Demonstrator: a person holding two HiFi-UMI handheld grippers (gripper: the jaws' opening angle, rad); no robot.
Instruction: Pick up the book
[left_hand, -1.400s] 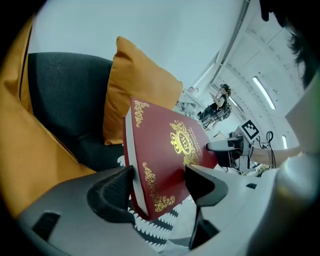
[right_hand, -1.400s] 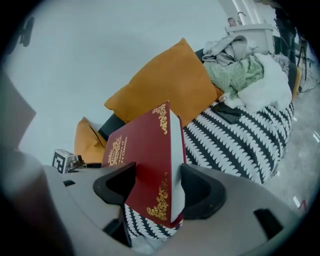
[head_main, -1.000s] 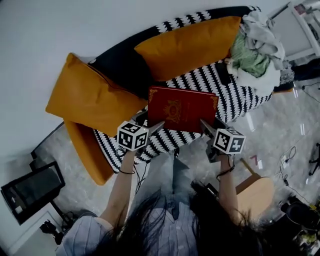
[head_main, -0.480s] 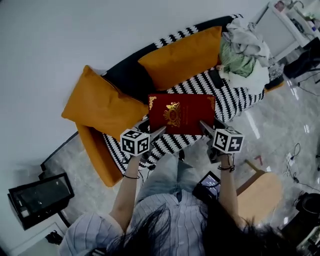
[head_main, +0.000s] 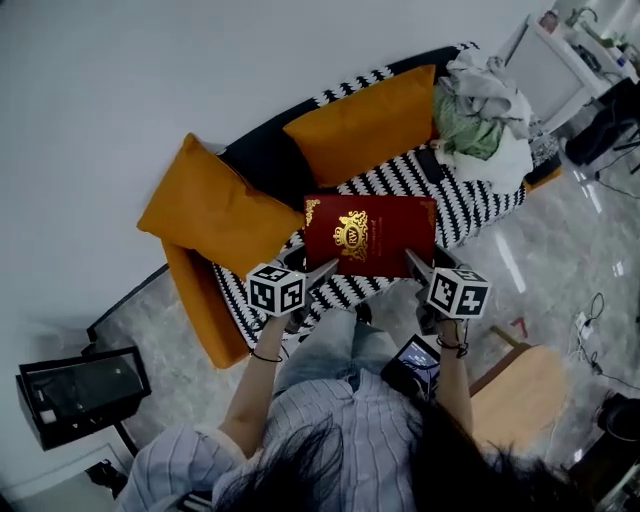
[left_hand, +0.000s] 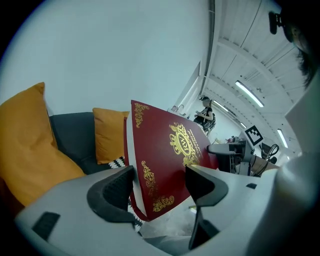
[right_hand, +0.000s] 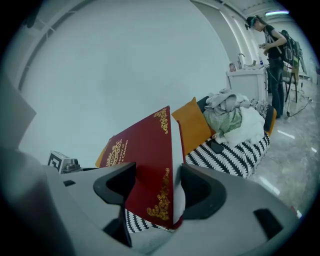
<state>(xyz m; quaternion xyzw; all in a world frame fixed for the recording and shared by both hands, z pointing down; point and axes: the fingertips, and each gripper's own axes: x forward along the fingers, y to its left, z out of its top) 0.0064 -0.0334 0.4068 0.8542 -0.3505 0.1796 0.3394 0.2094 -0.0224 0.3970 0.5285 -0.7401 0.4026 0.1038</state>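
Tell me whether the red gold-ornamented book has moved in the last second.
Yes. The red gold-ornamented book has risen off the black-and-white striped sofa: the sofa looks smaller now, the book does not.

The person wore a pale striped shirt (head_main: 345, 425) and black wristbands (head_main: 262, 356); the left gripper (head_main: 325, 268) and right gripper (head_main: 414, 258) carried black-and-white marker cubes (head_main: 275, 290).

A zigzag-patterned sofa (head_main: 480, 205) with orange cushions (head_main: 365, 125) stands against a plain white wall (head_main: 150, 80), on a glossy grey floor (head_main: 560, 285).
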